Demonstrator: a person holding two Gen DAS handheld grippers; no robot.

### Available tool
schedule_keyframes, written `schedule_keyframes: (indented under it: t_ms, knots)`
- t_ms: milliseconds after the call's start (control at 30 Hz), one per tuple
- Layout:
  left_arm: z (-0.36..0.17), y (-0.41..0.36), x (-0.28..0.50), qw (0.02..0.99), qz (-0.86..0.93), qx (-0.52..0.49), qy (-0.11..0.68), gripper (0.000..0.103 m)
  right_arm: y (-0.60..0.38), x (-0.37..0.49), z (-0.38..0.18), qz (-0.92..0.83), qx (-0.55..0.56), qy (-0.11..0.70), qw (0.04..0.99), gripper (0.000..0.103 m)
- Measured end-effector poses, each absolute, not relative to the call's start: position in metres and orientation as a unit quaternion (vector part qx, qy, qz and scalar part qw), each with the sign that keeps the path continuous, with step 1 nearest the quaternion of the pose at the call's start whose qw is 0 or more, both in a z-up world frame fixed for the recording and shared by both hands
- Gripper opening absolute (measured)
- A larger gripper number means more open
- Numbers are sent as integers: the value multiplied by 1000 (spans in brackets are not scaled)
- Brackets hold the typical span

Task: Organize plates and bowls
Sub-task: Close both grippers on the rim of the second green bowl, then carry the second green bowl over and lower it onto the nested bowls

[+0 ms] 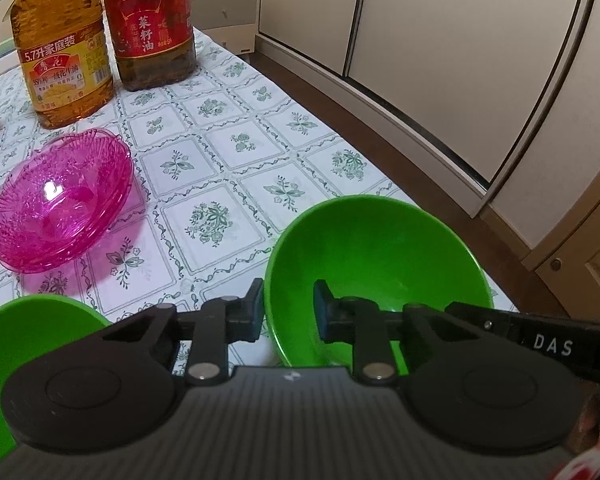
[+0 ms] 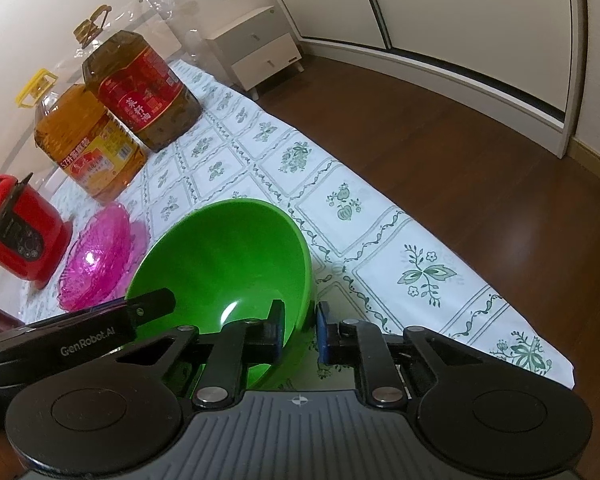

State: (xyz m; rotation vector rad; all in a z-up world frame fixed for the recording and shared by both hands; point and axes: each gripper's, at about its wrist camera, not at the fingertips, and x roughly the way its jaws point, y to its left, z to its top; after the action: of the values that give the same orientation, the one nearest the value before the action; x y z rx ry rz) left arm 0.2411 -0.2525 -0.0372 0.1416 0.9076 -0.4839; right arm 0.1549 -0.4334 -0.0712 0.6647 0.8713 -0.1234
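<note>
Both grippers clamp one green bowl [image 1: 380, 264] on the table [image 1: 228, 160]: left gripper [image 1: 288, 312] fingers pinch its left rim, right gripper [image 2: 299, 332] fingers its right rim.

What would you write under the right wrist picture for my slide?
Right tool pinching the rim of a green bowl on a flowery tablecloth, by a pink bowl.

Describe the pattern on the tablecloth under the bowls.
The tablecloth is white with a grid of green vine-bordered squares, each holding a green floral sprig; clearest in the right wrist view.
</note>
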Motion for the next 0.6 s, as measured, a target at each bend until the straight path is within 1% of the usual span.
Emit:
schedule_keyframes:
  t_ms: [333, 600]
  knots:
    - [-31, -254, 235, 866, -239, 60, 434, 21, -438, 147, -69, -64, 321, 414, 849, 15]
    - [-16, -249, 228, 870, -244, 51, 426, 20, -438, 139, -52, -60, 317, 406, 855, 14]
